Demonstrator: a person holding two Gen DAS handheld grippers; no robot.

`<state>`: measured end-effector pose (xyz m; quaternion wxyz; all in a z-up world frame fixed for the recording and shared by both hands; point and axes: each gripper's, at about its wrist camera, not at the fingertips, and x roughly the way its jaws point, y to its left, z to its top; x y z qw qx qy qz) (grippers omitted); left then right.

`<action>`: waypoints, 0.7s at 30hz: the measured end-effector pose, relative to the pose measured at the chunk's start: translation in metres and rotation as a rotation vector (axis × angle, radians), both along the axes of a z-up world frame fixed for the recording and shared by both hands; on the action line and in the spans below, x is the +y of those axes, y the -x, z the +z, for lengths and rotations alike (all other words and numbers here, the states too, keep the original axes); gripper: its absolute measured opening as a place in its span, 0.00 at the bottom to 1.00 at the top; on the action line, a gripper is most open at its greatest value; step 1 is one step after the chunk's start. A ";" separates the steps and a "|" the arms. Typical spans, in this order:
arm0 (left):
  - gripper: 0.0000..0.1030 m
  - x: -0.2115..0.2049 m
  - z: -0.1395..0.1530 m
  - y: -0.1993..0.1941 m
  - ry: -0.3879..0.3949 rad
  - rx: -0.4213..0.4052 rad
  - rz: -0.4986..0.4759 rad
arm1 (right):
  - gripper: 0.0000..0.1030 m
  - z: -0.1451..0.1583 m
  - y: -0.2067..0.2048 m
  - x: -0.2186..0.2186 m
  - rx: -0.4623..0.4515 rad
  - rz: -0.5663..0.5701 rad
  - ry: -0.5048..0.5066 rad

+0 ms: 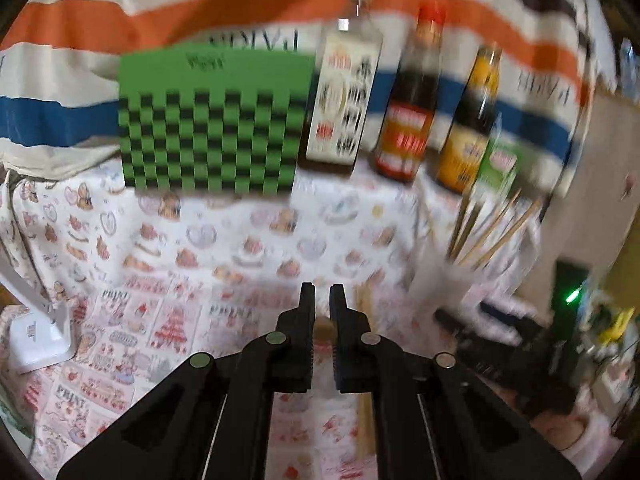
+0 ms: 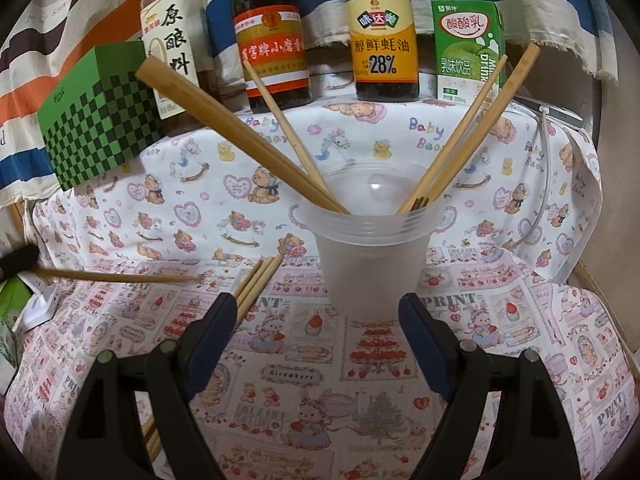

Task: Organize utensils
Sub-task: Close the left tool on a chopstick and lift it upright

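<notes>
Right wrist view, left to right: left gripper (image 2: 18, 260), jaws pressed on one bamboo chopstick (image 2: 120, 277), carried it above the cloth; loose chopsticks (image 2: 258, 280) lay beside the translucent plastic cup (image 2: 372, 264), which already held several chopsticks (image 2: 460, 136). Right gripper (image 2: 316, 312) stood spread, empty. Sorting appeared roughly half complete.

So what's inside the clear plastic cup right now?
The cup holds several bamboo chopsticks leaning out to both sides, two or three each way. The frosted wall hides their lower ends, so anything at the bottom cannot be seen.
</notes>
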<state>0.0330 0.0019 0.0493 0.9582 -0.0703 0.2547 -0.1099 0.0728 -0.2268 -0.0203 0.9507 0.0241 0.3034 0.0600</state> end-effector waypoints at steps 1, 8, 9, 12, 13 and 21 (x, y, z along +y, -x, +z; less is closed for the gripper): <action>0.06 0.002 0.004 0.005 0.014 -0.028 0.001 | 0.79 0.001 0.001 0.001 0.001 0.013 -0.003; 0.06 0.002 0.009 0.015 -0.091 -0.164 0.126 | 0.43 -0.005 0.002 0.019 0.111 0.136 -0.084; 0.06 0.002 0.008 0.014 -0.093 -0.165 0.133 | 0.33 -0.007 0.001 0.023 0.134 0.152 -0.093; 0.06 0.009 0.008 0.016 -0.067 -0.175 0.136 | 0.18 -0.012 0.001 0.036 0.193 0.178 -0.104; 0.06 0.011 0.010 0.017 -0.058 -0.185 0.143 | 0.14 -0.013 0.001 0.041 0.209 0.188 -0.105; 0.06 0.026 0.022 0.034 -0.031 -0.288 0.206 | 0.09 -0.031 -0.017 0.069 0.437 0.209 -0.253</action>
